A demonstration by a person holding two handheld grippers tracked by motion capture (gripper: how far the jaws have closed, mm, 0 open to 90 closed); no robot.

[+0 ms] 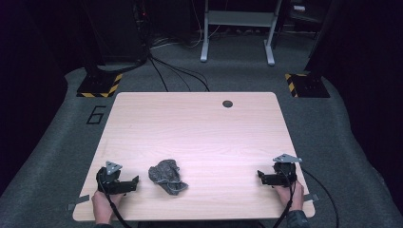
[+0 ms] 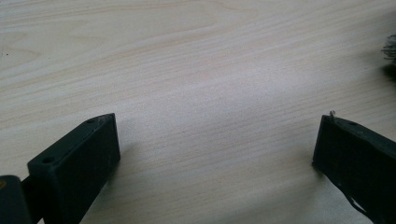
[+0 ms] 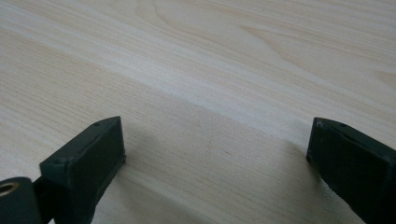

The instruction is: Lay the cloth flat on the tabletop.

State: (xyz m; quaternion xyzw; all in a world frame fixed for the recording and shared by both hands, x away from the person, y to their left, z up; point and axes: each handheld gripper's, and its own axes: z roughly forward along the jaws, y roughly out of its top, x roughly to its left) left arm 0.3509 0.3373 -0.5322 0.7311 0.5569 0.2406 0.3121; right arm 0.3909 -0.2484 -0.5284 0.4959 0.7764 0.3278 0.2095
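Note:
A crumpled grey cloth (image 1: 166, 175) lies near the front of the light wooden table (image 1: 199, 128), a little left of its middle. My left gripper (image 1: 133, 183) rests on the table just left of the cloth, jaws pointing right at it, wide open with bare wood between them (image 2: 217, 140). A dark edge of the cloth (image 2: 390, 51) shows at the far right of the left gripper view. My right gripper (image 1: 261, 176) sits near the front right corner, pointing left, open over bare wood (image 3: 217, 144). A hand holds each gripper.
A round cable hole (image 1: 227, 103) sits near the table's far edge. Beyond the table are floor cables (image 1: 176, 71), a grey desk frame (image 1: 237, 28) and two yellow-black striped stand bases (image 1: 100, 85). A cable (image 1: 323, 190) trails from the right gripper.

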